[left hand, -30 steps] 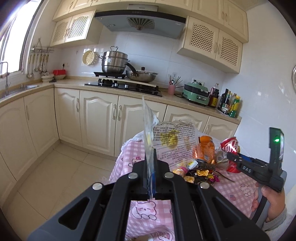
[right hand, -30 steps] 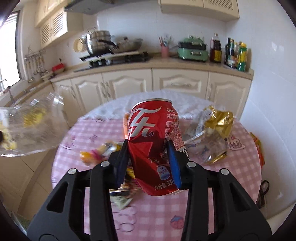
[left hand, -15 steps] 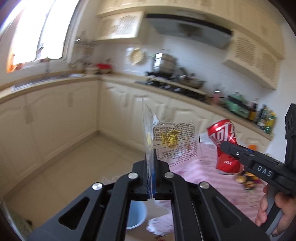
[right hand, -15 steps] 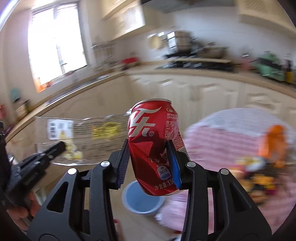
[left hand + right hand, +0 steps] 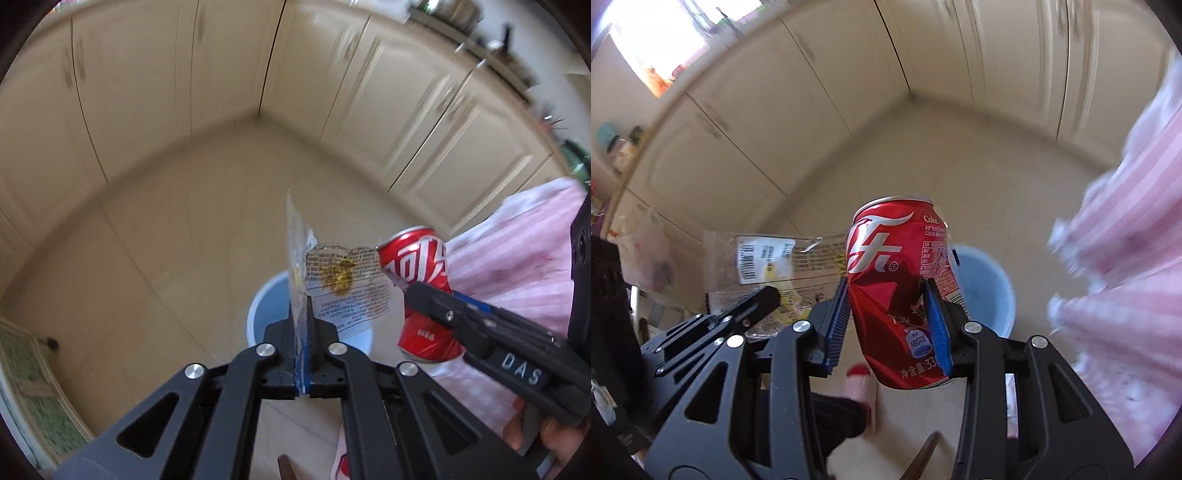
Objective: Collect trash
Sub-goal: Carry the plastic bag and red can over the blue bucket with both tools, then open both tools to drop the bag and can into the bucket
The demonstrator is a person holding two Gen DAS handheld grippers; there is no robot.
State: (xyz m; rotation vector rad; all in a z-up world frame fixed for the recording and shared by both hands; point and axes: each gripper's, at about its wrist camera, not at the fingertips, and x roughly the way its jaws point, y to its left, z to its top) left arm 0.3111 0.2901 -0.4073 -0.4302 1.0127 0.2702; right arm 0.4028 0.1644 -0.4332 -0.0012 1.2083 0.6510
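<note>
Left gripper (image 5: 303, 325): clamped on wrapper (image 5: 347, 288)
Right gripper (image 5: 886, 325): clamped on can (image 5: 901, 288)
Bin (image 5: 990, 288): below, nothing dropped yet
Left: release both

The can (image 5: 897, 291) is thin red metal, glossy and printed, its wall dented into sharp creases. The wrapper (image 5: 343, 291) is clear, shiny plastic film, crinkled, with a printed label. Both grippers, left (image 5: 303, 350) and right (image 5: 888, 325), are matt black plastic with bright metal pins; the right one's pads (image 5: 836, 325) are ribbed blue, probably rubber. The bucket (image 5: 988, 288) looks like smooth pale blue plastic. The tablecloth (image 5: 517, 266) is soft pink cloth. The floor (image 5: 166, 240) is smooth beige tile with a faint sheen.
</note>
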